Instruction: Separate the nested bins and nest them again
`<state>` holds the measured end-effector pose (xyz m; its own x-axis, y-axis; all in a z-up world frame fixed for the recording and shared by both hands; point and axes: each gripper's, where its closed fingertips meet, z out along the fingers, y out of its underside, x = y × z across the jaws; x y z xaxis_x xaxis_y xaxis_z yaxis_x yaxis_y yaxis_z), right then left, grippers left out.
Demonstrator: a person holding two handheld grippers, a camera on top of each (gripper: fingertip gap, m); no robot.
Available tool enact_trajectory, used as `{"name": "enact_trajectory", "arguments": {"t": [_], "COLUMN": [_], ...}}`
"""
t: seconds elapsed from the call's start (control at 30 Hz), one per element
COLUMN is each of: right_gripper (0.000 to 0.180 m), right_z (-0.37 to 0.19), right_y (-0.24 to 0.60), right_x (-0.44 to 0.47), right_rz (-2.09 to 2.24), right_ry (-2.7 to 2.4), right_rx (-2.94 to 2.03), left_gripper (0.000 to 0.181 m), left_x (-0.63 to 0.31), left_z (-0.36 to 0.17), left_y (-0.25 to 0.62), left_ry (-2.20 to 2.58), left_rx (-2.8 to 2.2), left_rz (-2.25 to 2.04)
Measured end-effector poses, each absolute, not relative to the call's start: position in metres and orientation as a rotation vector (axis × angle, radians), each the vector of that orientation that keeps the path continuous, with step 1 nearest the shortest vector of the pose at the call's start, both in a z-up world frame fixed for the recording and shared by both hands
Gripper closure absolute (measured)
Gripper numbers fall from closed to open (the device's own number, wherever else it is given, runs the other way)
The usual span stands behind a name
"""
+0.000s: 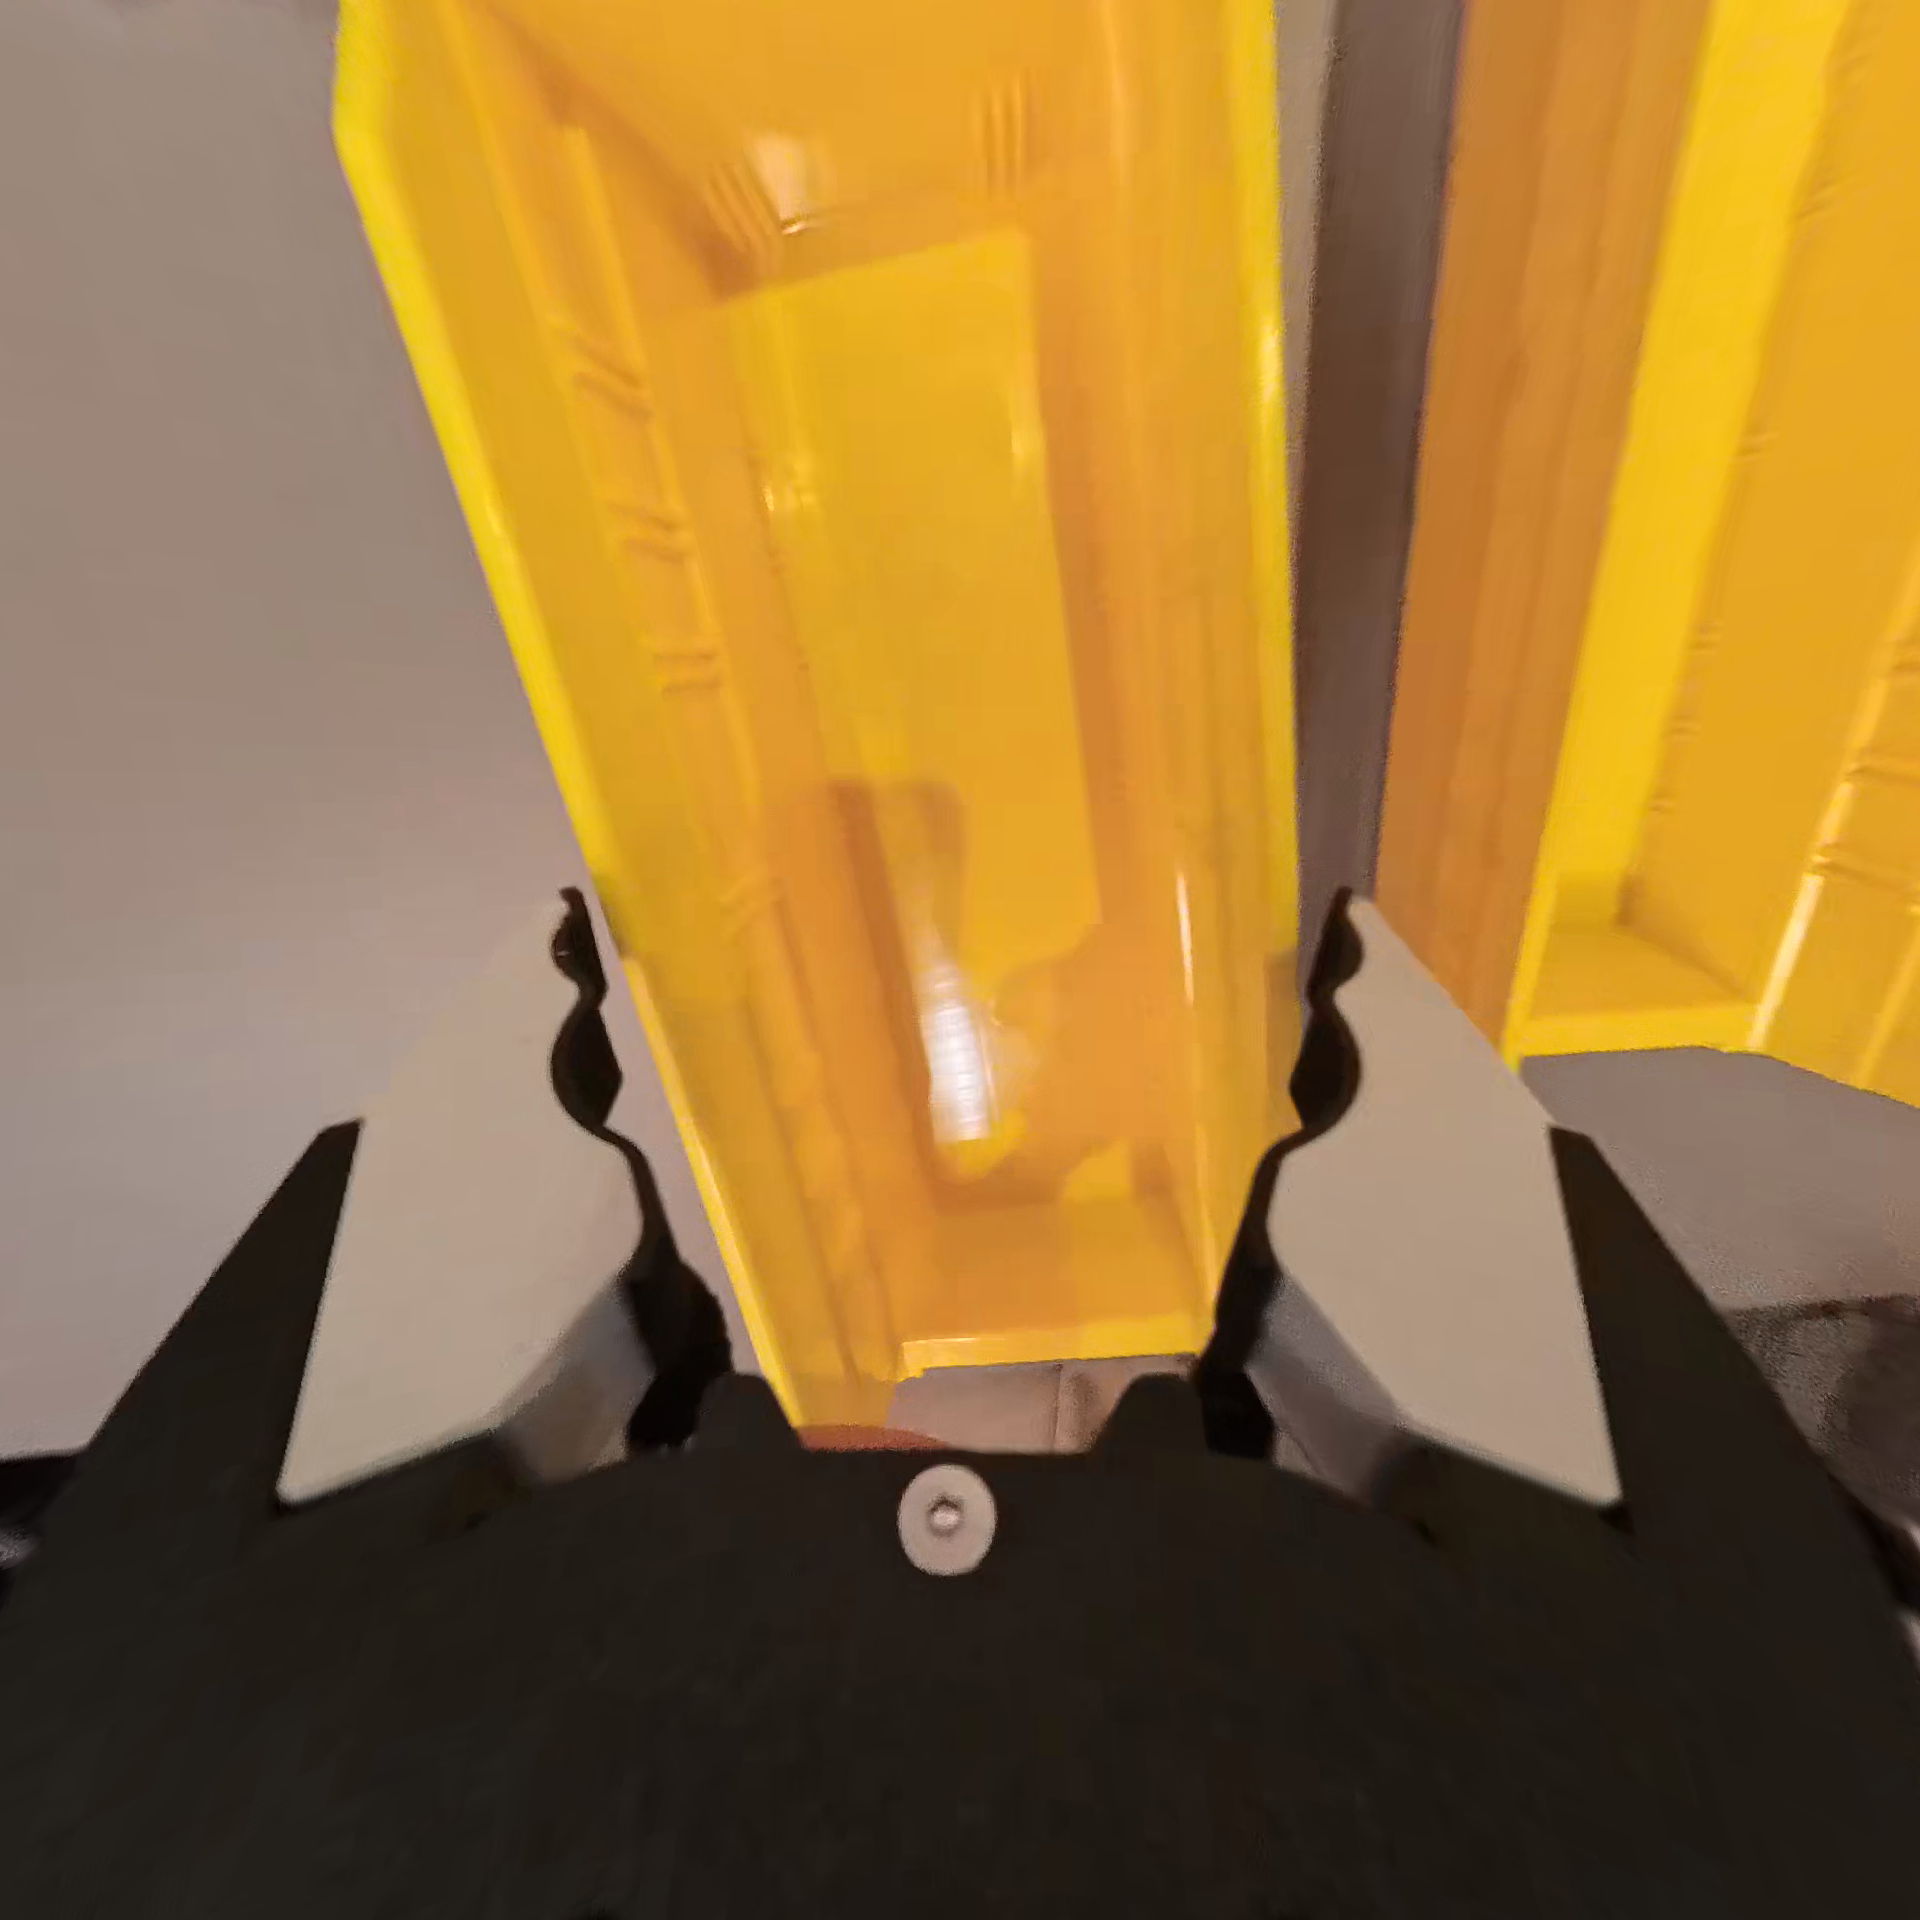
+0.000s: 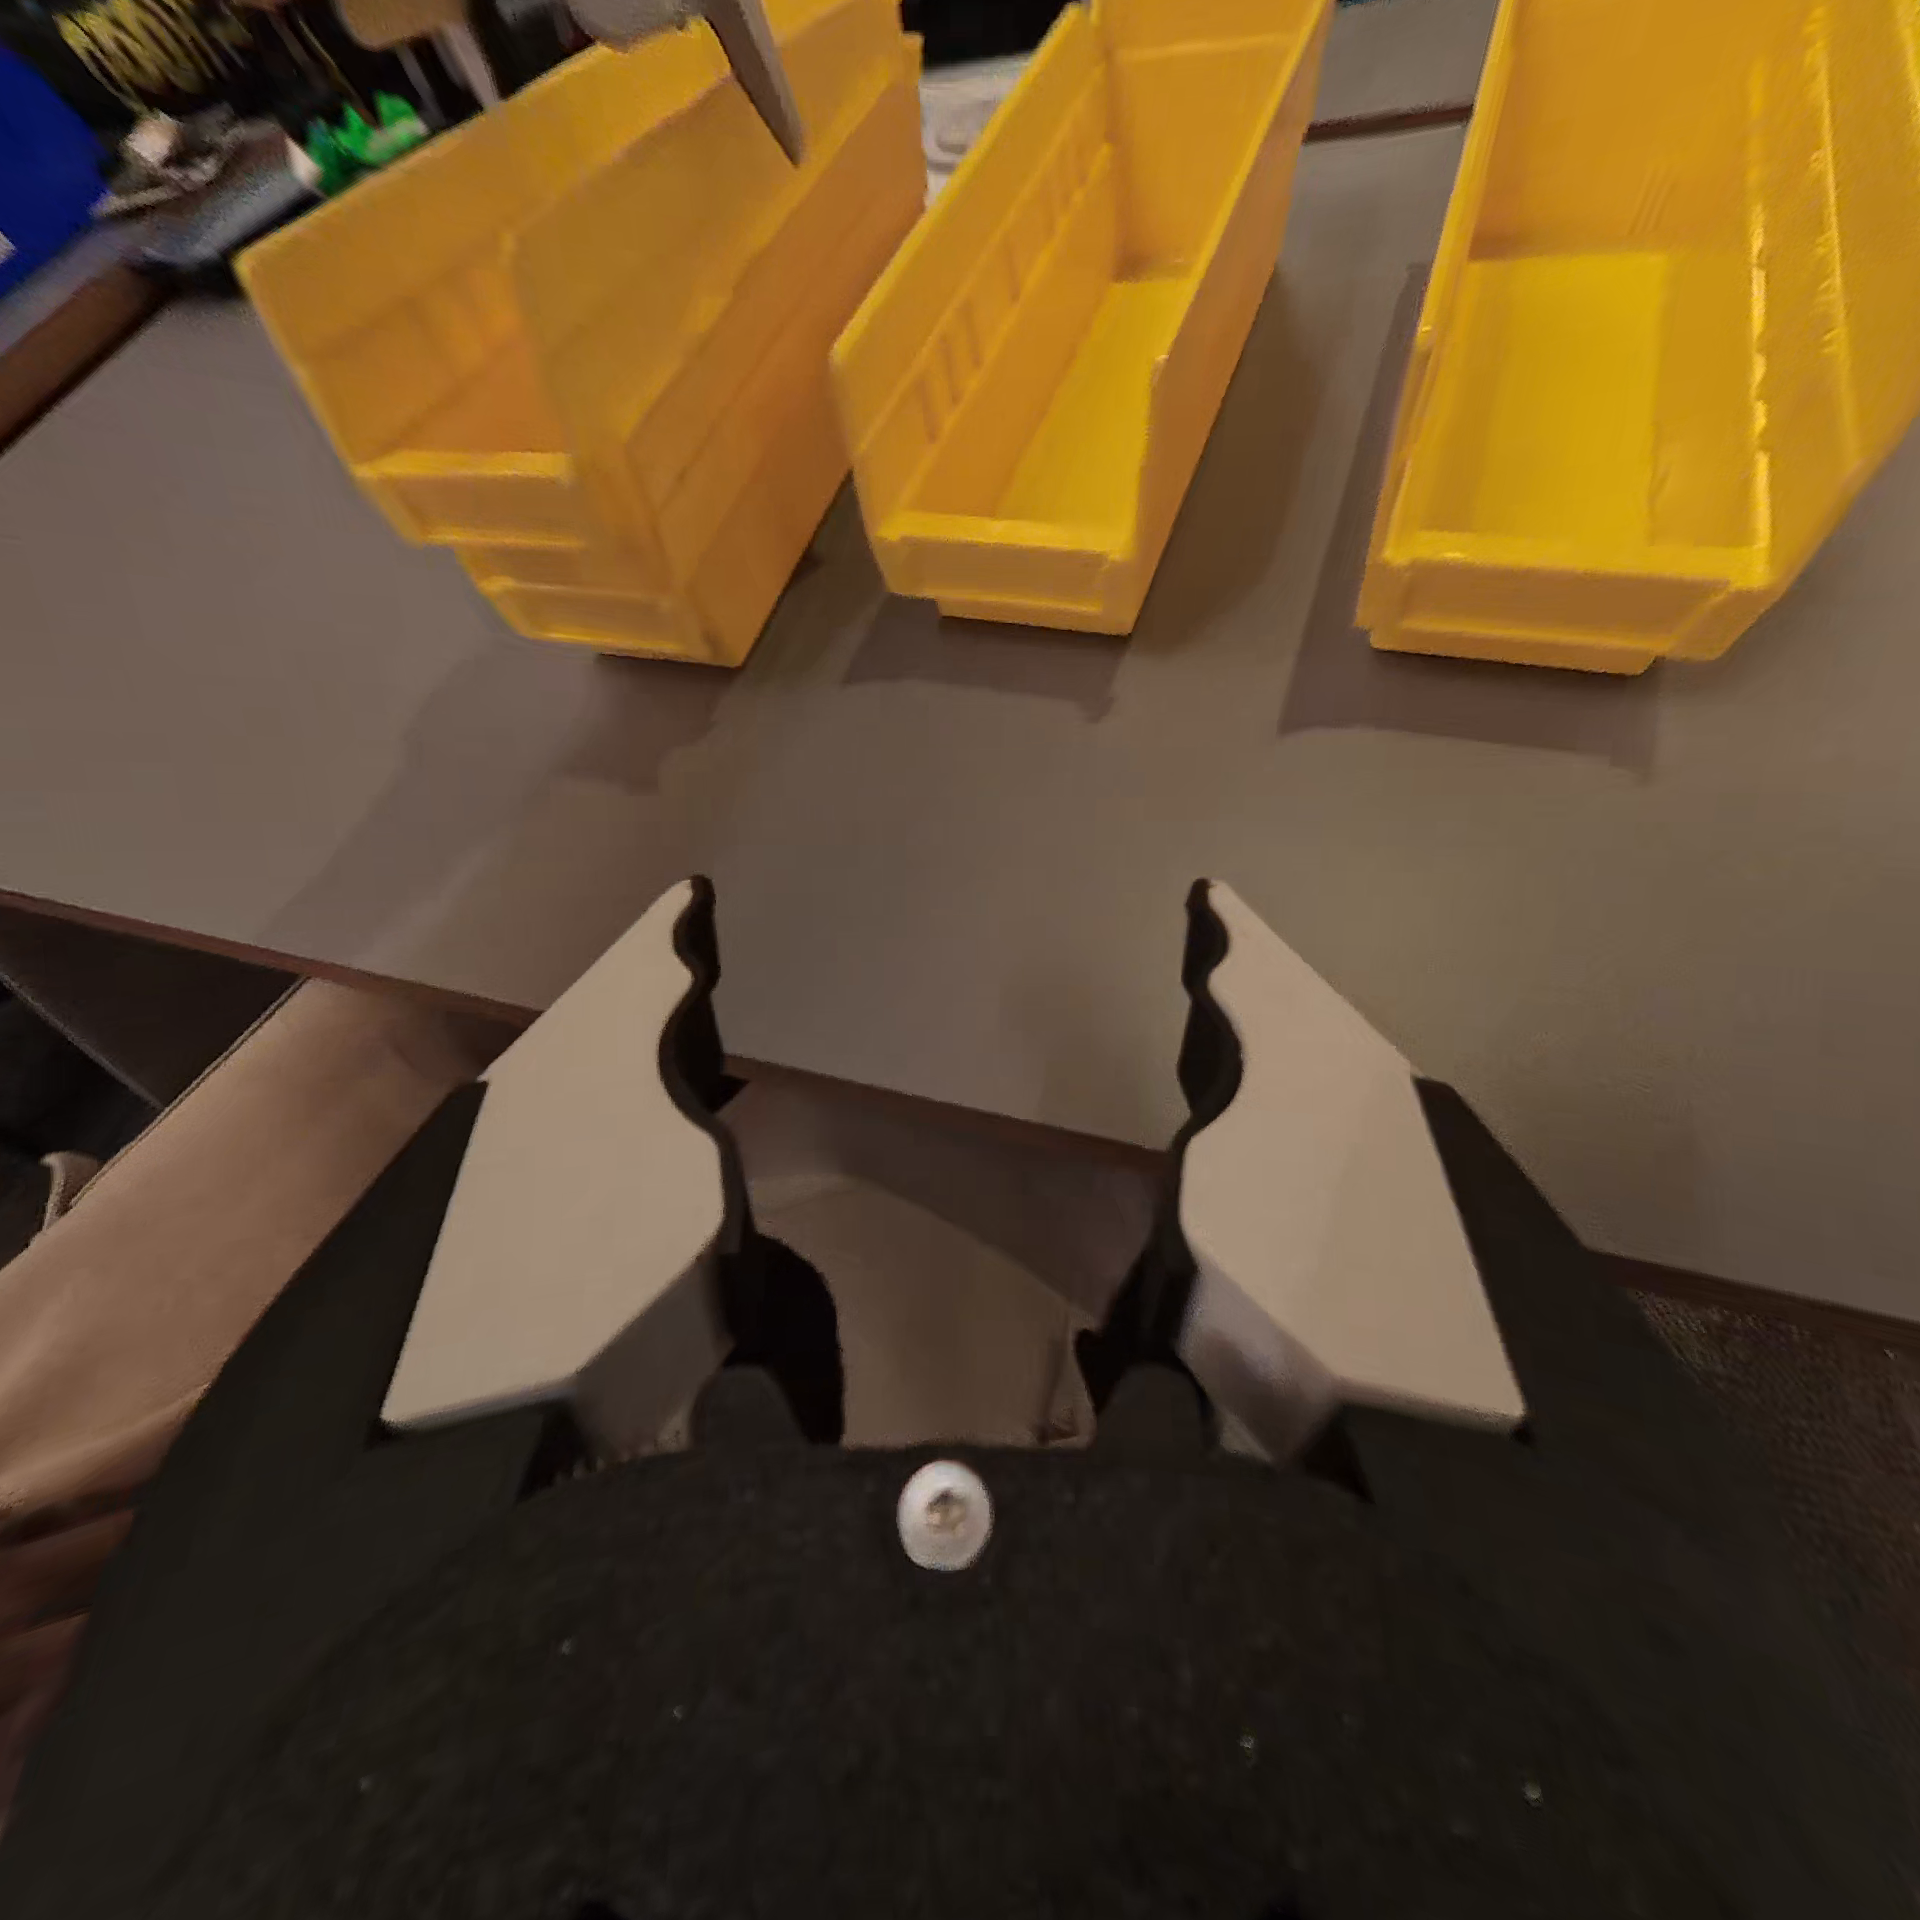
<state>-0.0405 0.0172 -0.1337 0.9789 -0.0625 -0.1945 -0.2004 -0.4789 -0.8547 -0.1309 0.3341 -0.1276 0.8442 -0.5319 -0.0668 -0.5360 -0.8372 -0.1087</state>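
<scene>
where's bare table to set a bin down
Widest free patch: grey table between the bins' near ends and the right hand-held gripper. Crowded: narrow gaps between the left stack, middle bin and right bin.

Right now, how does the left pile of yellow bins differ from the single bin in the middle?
The left pile shows several front lips stepped one under another; the middle bin shows one. The left pile's top bin leans askew; the middle bin sits flat on the table. Both are yellow, long, narrow and open-topped.
</scene>
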Motion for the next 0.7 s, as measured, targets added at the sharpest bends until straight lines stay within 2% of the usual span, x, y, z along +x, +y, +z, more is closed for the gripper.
{"name": "enact_trajectory", "arguments": {"t": [0.1, 0.23, 0.43, 0.7], "right_gripper": [0.092, 0.094, 0.093, 0.092], "right_z": [-0.127, -0.128, -0.129, -0.131], "right_y": [0.006, 0.000, 0.004, 0.012], "right_x": [-0.062, -0.047, -0.047, -0.047], "right_rz": [0.190, 0.013, 0.206, 0.172], "right_ry": [0.095, 0.022, 0.075, 0.038], "right_rx": [-2.012, -2.023, -1.984, -1.992], "left_gripper": [0.052, 0.061, 0.077, 0.086], "left_x": [-0.132, -0.131, -0.140, -0.140], "left_z": [-0.133, -0.131, -0.126, -0.093], "left_y": [0.334, 0.338, 0.338, 0.342], "left_ry": [0.818, 0.809, 0.902, 0.852], "left_rx": [-2.912, -2.901, -2.918, -2.891], "left_rz": [0.132, 0.146, 0.168, 0.073]}}
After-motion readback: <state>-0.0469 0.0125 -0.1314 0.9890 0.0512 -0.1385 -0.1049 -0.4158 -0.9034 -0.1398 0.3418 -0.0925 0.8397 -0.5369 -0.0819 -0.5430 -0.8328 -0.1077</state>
